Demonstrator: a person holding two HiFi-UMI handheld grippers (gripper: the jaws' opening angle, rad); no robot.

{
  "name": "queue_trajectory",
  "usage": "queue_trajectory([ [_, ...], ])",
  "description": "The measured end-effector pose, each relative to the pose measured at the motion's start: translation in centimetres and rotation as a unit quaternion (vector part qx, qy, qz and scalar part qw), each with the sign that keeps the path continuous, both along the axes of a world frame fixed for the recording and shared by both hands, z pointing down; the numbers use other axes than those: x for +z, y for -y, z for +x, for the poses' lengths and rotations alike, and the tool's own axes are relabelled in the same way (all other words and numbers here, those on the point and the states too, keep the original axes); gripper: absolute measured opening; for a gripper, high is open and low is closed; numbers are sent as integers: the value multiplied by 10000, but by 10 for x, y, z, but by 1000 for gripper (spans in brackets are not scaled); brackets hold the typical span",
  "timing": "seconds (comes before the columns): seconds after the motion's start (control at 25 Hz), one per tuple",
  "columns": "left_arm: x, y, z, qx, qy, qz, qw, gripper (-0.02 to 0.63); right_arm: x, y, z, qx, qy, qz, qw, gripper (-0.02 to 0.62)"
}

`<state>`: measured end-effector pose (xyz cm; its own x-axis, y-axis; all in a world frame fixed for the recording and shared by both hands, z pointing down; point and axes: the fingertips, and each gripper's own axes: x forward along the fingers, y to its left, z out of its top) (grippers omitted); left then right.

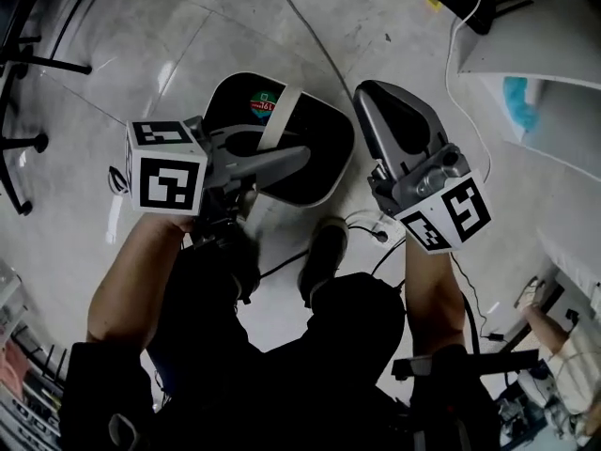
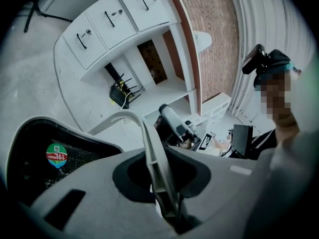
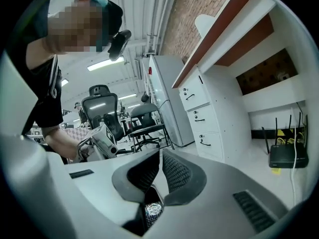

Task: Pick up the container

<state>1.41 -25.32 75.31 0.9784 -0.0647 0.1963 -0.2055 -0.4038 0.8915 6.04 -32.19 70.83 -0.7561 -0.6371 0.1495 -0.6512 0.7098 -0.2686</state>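
The container [image 1: 315, 148] is a black basket with a white rim, a round sticker and a white strap handle [image 1: 275, 118]; it hangs above the floor in the head view. My left gripper [image 1: 299, 158] reaches over it from the left and is shut on that handle. In the left gripper view the handle [image 2: 119, 117] runs as a thin white band between the jaws of the left gripper [image 2: 153, 158], with the basket's mesh wall [image 2: 30, 158] at lower left. My right gripper [image 1: 371, 94] stays to the right of the basket, clear of it. It [image 3: 160, 158] is shut with nothing in it.
A white cabinet [image 2: 99, 29] with drawers and an open shelf holds a black router [image 2: 122, 93]. Cables [image 1: 366, 228] lie on the pale floor near a shoe [image 1: 324, 252]. A chair base [image 1: 19, 64] is at the left and office chairs [image 3: 102, 108] stand farther off.
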Motion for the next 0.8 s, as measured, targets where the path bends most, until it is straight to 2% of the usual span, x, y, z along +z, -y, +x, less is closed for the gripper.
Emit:
queue_trajectory([
  [0.12,4,2,-8,-238,143,-125,9995,51,-15,-4,1,86,-166,-142,9997,25],
  [0.32,7,-7,-19,-348,587,-153,9976,39,-53,-14,1,296,-319,-320,9985,25],
  [0.48,6,-18,-19,-648,923,-106,9936,30,-81,-20,5,398,-359,-671,9963,25],
  [0.68,6,-37,-20,-691,1243,-432,9889,23,-121,-32,6,342,-422,-837,9950,25],
  [0.8,-6,-43,-20,-784,1203,-745,9868,21,-144,-40,10,337,-485,-830,9948,25],
])
